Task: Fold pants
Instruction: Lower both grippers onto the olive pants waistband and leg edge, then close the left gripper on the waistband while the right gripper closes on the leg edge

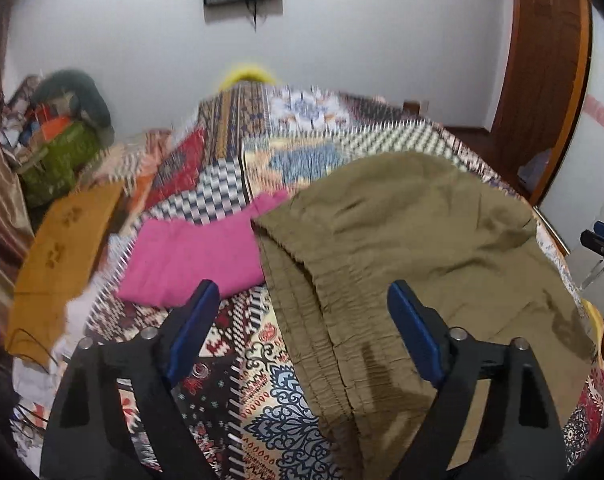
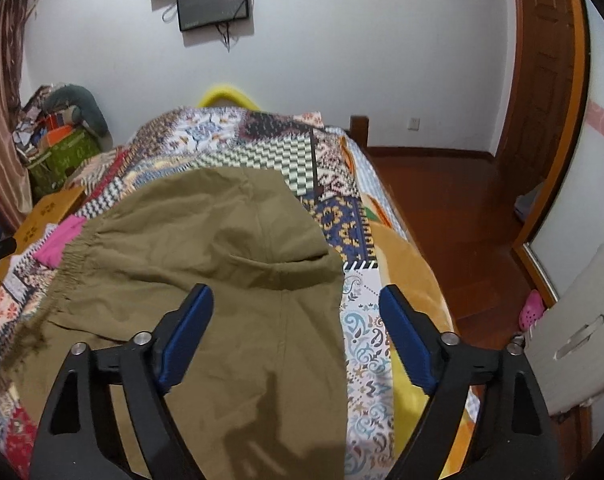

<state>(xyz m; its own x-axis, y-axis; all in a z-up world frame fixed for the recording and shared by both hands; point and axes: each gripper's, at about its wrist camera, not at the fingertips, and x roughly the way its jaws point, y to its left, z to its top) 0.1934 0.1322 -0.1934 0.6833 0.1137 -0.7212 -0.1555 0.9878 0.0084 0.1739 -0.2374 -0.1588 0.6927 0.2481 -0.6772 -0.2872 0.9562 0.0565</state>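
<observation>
Olive-green pants [image 1: 414,248] lie spread on the patterned bedspread [image 1: 261,380], the elastic waistband toward the left. My left gripper [image 1: 302,308] is open and empty, hovering above the waistband edge. In the right wrist view the pants [image 2: 205,240] fill the middle. My right gripper [image 2: 295,310] is open and empty above the pants' right edge. Its tip also shows at the right edge of the left wrist view [image 1: 602,240].
A folded pink garment [image 1: 193,256] lies left of the pants, partly under them. A mustard cardboard box [image 1: 57,260] and a green bag [image 1: 57,160] with clutter stand at the left. The bed's right edge [image 2: 422,264] drops to the wooden floor [image 2: 462,208]. A white plastic bin [image 2: 582,320] stands at the right.
</observation>
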